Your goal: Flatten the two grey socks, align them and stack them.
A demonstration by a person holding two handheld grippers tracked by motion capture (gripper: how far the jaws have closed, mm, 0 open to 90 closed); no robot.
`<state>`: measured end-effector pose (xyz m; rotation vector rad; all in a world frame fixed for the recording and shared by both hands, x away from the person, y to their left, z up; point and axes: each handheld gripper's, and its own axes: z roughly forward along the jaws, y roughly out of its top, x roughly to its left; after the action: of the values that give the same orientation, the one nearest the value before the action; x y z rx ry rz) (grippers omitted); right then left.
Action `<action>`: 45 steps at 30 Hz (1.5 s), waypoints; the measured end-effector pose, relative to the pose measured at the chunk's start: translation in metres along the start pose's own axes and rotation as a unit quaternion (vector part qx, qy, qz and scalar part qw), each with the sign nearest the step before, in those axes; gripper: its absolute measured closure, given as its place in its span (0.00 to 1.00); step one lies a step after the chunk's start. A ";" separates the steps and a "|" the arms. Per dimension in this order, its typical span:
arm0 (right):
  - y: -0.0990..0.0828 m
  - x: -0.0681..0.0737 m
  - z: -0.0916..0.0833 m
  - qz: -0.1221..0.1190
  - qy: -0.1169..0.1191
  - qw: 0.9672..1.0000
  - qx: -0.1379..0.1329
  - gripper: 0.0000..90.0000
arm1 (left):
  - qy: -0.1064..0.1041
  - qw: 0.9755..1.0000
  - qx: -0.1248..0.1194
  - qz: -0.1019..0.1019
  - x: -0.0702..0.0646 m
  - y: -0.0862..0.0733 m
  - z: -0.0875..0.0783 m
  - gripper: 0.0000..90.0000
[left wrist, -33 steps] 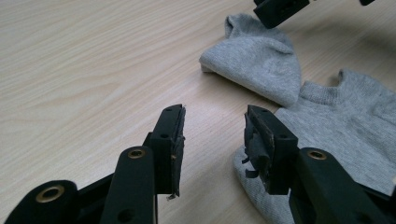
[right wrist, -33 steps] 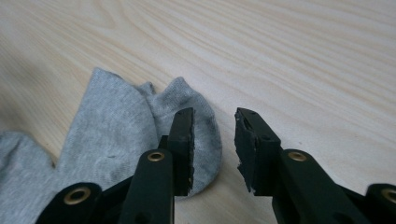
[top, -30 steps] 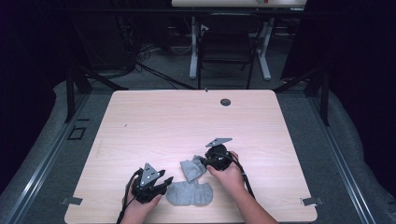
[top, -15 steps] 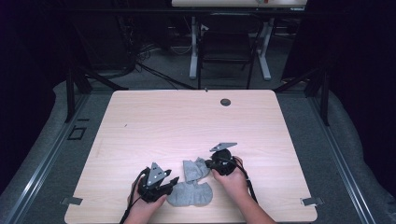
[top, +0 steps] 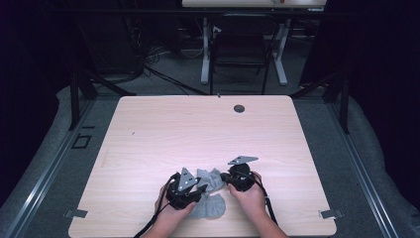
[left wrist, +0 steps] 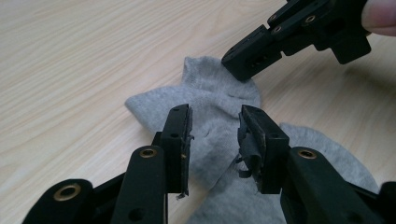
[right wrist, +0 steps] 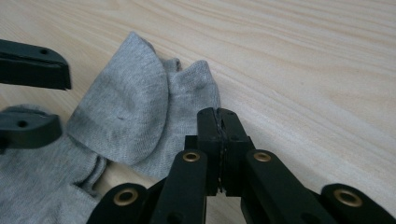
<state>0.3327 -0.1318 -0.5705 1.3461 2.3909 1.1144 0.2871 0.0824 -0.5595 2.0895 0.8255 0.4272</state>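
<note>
Two grey socks lie near the table's front edge: a crumpled upper sock (top: 210, 178) (left wrist: 210, 98) (right wrist: 130, 102) partly over a flatter lower sock (top: 209, 208) (left wrist: 327, 158) (right wrist: 32, 186). My left gripper (top: 200, 186) (left wrist: 215, 126) is open. Its jaws straddle a raised fold of the upper sock and have just been closing, with the pads clear of the cloth. My right gripper (top: 224, 178) (right wrist: 219, 116) is shut on the upper sock's cuff edge; it also appears in the left gripper view (left wrist: 247, 60). Each gripper is held in a hand.
The pale wooden table (top: 198, 134) stretches away behind the socks, with a small dark round hole (top: 239, 108) near its far edge. Beyond it stand a chair (top: 240, 54) and desk legs on a dark floor. The front edge is just below the hands.
The left gripper has slid right, up to the socks, and its jaws have narrowed around the fold. The right gripper's jaws have shut on the sock's edge.
</note>
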 end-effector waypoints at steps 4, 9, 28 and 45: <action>-0.001 0.001 -0.001 0.001 0.001 1.000 -0.004 0.99 | 0.001 1.000 0.003 -0.001 -0.002 0.003 0.007 0.70; -0.001 0.001 -0.004 0.001 0.003 1.000 -0.007 0.99 | 0.001 1.000 0.007 -0.006 -0.008 0.011 0.019 0.69; -0.005 0.002 -0.006 0.000 0.004 1.000 0.001 0.99 | 0.012 0.999 0.040 0.001 -0.011 0.006 0.041 0.87; -0.005 0.000 -0.006 -0.003 0.000 1.000 -0.002 0.99 | 0.012 1.000 0.011 -0.001 0.006 0.013 0.013 0.98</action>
<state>0.3264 -0.1359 -0.5697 1.3367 2.3903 1.1178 0.3042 0.0730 -0.5569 2.1069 0.8495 0.4453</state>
